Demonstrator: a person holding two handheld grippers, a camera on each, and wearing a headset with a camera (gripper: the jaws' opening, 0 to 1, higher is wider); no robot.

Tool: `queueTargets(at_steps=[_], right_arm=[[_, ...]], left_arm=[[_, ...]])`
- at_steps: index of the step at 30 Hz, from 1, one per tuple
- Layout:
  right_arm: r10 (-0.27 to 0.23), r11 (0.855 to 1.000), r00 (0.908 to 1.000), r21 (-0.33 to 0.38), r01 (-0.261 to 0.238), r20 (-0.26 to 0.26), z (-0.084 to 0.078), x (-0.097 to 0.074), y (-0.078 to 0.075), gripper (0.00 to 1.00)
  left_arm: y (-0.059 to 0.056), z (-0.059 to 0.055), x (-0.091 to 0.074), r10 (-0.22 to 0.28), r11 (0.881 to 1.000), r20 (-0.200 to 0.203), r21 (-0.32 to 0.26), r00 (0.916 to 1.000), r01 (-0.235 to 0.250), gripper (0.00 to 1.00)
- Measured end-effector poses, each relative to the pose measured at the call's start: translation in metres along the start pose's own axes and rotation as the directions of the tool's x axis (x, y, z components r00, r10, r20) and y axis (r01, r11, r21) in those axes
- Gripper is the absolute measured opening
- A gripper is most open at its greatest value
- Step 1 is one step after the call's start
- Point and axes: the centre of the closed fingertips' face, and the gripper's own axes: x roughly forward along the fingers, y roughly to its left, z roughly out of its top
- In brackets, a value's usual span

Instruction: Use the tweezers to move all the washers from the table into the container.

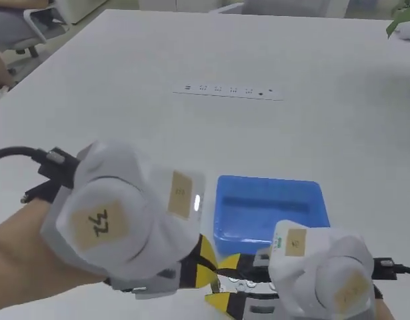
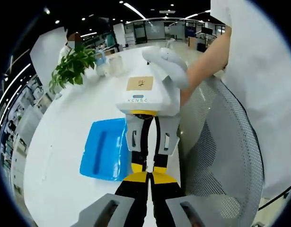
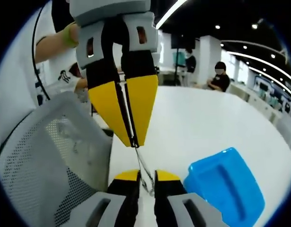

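Left claw (image 3: pixel 133 142) is pinched shut on the upper end of the tweezers (image 3: pixel 141 165), probably to steady them for a hand-over. Right claw (image 3: pixel 146 183) is narrow, with a jaw either side of the tweezer legs; whether they press the legs I cannot tell. Likely it is taking hold across the legs so that its own squeeze will work the tips. The blue container (image 3: pixel 230 189) lies open on the desk (image 3: pixel 207 118) just beside the right claw, handy for short carries. I cannot make out the washers near either claw
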Motion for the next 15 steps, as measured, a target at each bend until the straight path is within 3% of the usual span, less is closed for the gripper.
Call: queueTargets(at_steps=[2,15], right_arm=[[0.004,1.000,0.9999,0.001,-0.004,-0.016,-0.0023,0.0025,0.0007,0.05],[-0.022,1.000,0.9993,-0.002,0.022,-0.029,-0.0049,-0.0013,-0.0053,0.05]], left_arm=[[0.0012,-0.0007,0.0004,0.001,1.000,-0.012,0.026,0.9999,0.000,0.00],[0.0089,-0.0004,0.0002,-0.006,0.999,-0.026,0.040,0.9996,0.007,0.00]])
